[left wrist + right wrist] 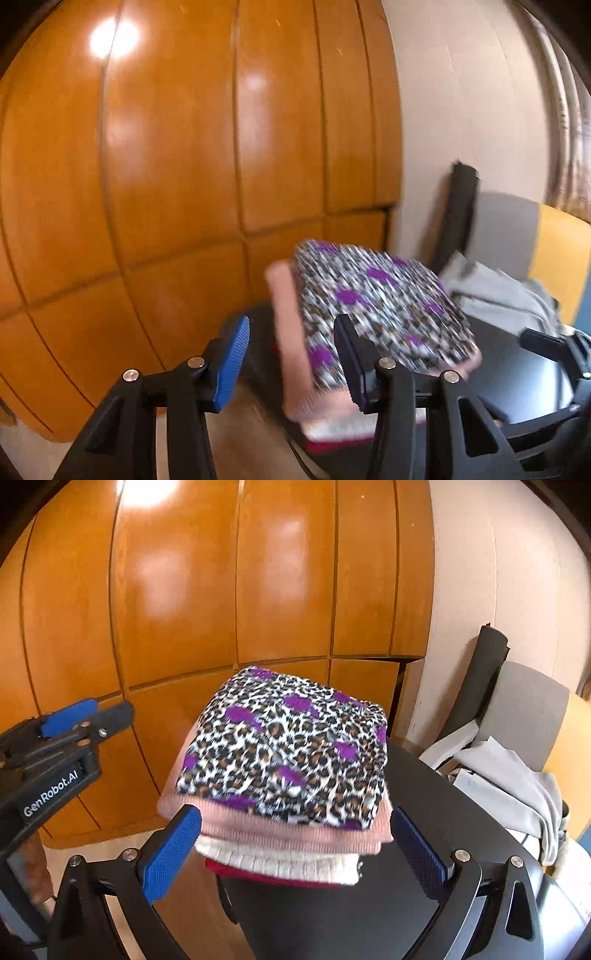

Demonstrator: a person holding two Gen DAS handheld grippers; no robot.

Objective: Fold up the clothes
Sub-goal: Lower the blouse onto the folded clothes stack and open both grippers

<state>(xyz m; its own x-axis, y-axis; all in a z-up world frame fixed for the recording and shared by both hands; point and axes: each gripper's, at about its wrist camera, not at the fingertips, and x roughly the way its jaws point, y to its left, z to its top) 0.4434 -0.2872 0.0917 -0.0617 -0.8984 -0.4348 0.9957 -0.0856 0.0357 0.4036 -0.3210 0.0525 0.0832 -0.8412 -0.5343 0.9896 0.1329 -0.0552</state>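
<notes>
So the right gripper (295, 849) is sitting wide open, blue pads spread well apart, and it's not gripping anything. Its fingers are flanking the near end of a stack of folded clothes (284, 775), one pad at each side of the pile, but I can't tell if either pad is actually touching fabric.

The left gripper (291, 363) is hanging open too, about as wide, with nothing between its pads. In its own view the right-hand finger is overlapping the stack (369, 314), though that picture is blurry, so contact is anyone's guess. From the right wrist view that left gripper (88, 712) is showing up off to the left of the pile, clear of it, with a "GenRobot.AI" label on its body.

The stack itself is sitting on the left end of a black table (424, 812), with its left side sticking out past the table's edge. Top to bottom it's going: leopard-print piece with purple spots (288, 746), a pink knit (295, 830), a cream knit (280, 864), then a dark red layer (258, 877) at the bottom.

No real containers here. Past the table's right edge a grey chair (528, 709) is holding a loose grey garment (517, 775), unfolded and draping over the seat. Orange wood panelling (184, 590) is filling the background.
</notes>
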